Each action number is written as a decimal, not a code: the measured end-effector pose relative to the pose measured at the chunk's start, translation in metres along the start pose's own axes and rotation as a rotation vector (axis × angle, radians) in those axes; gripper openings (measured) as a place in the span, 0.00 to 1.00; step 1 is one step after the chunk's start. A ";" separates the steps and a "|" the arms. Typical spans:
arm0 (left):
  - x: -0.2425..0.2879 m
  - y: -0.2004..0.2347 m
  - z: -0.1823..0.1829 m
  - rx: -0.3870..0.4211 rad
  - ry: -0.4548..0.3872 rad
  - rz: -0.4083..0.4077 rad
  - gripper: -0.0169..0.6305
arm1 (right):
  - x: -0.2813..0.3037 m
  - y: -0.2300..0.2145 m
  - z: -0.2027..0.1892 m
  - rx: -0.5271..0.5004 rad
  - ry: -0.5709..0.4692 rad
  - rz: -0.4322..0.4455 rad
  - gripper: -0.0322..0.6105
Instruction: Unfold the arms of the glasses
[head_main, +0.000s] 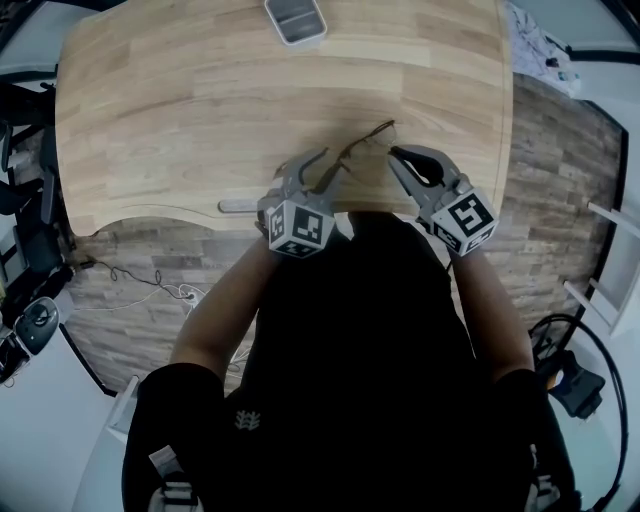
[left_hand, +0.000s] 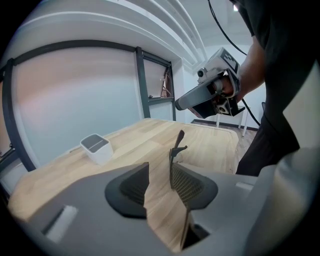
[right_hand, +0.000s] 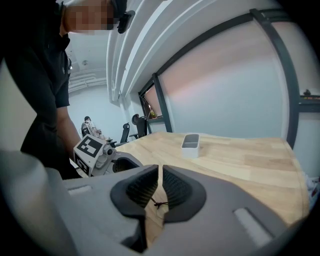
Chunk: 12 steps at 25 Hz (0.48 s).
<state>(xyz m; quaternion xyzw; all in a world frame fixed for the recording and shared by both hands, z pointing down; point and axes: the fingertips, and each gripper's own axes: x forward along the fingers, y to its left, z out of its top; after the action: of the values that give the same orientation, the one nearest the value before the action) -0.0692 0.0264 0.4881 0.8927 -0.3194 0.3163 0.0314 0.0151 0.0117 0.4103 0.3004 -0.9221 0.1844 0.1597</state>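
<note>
While right hand-held gripper (right_hand: 160, 175) pinches glasses (head_main: 372, 133), seemingly their frame, left hand-held gripper (left_hand: 160, 167) spread wide, temple (left_hand: 176, 147) beside one jaw

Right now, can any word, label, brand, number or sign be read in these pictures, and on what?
No readable text anywhere.
Left marker cube, right marker cube: black-and-white square patterns, not letters.
Shirt emblem: too small to read.
White box: no print visible.
</note>
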 end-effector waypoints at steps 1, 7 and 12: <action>0.002 0.003 -0.001 -0.004 0.003 0.001 0.26 | 0.001 -0.002 0.001 0.001 0.001 -0.002 0.09; 0.011 0.026 -0.002 -0.035 0.017 0.031 0.26 | 0.001 -0.011 0.001 0.005 0.011 -0.009 0.09; 0.017 0.049 -0.001 -0.055 0.021 0.055 0.26 | 0.004 -0.022 0.001 0.014 0.017 -0.023 0.09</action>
<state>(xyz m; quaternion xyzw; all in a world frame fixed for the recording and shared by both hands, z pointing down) -0.0882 -0.0219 0.4917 0.8791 -0.3521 0.3172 0.0506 0.0253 -0.0068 0.4162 0.3106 -0.9158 0.1918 0.1677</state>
